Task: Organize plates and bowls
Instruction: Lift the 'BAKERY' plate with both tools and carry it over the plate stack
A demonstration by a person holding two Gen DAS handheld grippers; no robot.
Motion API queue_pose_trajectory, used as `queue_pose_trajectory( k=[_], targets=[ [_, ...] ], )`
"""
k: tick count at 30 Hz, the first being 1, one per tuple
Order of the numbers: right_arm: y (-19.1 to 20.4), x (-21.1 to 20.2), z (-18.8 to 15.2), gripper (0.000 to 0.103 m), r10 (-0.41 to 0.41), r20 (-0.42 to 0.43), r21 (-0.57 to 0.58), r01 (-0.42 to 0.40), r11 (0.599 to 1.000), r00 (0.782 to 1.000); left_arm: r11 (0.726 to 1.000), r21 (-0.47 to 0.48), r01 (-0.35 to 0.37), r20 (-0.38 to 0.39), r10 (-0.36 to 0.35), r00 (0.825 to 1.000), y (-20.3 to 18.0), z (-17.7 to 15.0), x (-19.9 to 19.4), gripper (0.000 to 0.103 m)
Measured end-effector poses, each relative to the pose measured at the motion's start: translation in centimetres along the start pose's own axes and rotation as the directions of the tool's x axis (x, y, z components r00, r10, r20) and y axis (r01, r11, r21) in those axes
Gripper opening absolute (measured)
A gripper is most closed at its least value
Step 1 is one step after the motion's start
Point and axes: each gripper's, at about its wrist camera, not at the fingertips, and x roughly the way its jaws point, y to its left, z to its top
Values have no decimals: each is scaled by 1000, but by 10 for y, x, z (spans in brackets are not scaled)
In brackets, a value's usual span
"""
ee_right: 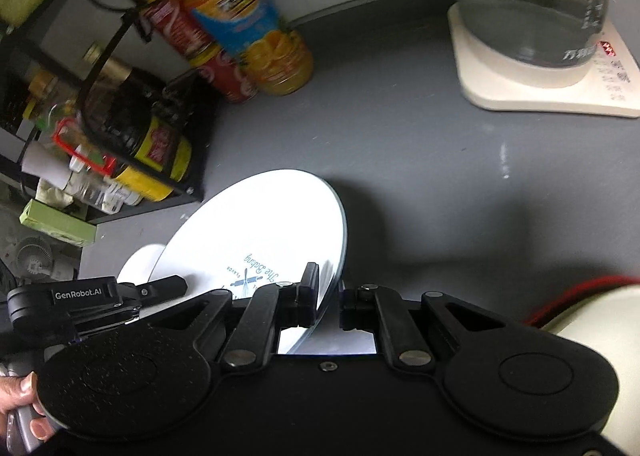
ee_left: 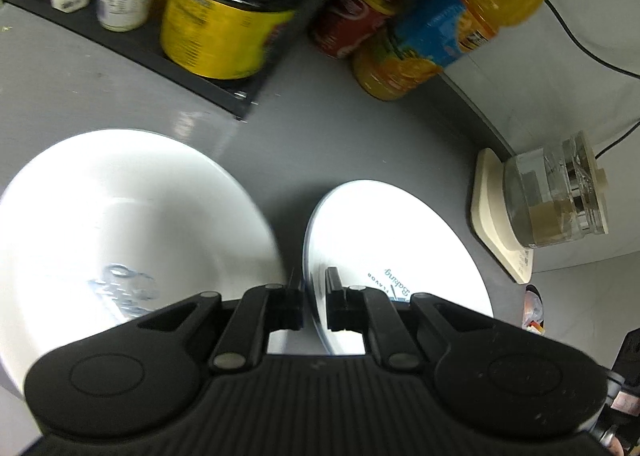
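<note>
The left gripper (ee_left: 314, 302) is sitting nearest the lens, its jaws clamping the near rim of a small printed plate (ee_left: 400, 252), and that plate is hanging tilted above the grey countertop (ee_left: 340, 136). From the other wrist camera the right gripper (ee_right: 329, 302) is pinching the opposite rim of the same plate (ee_right: 256, 232), so both tongs are closed on one dish and carrying it edge-up between them. A larger white plate (ee_left: 120, 216) is lying flat on the countertop just beside it, toward the left edge, near the corner of the black rack (ee_left: 224, 92) of jars. My read: they are bringing the small plate over to stack it on the big one.

Here is the danger. Both grips are thin rim pinches on glazed ware, so if the two hands are drifting apart or twisting unevenly, the plate could be slipping out and striking the counter. The orange juice bottle (ee_left: 460, 24) and the red cans (ee_left: 360, 12) are standing near the far edge, and the glass kettle (ee_right: 532, 4) on its cream base (ee_right: 560, 92) is at the right; a wide swing could be clipping any of them.
</note>
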Motion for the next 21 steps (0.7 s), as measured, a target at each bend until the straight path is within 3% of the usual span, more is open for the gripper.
queue_pose_trajectory(
  k=[21],
  targets=[
    [75,14,-37,11,11,9,-46,-10,999,1000,1000,-13,-12,3,12,1000,86,4,-46,8]
  ],
)
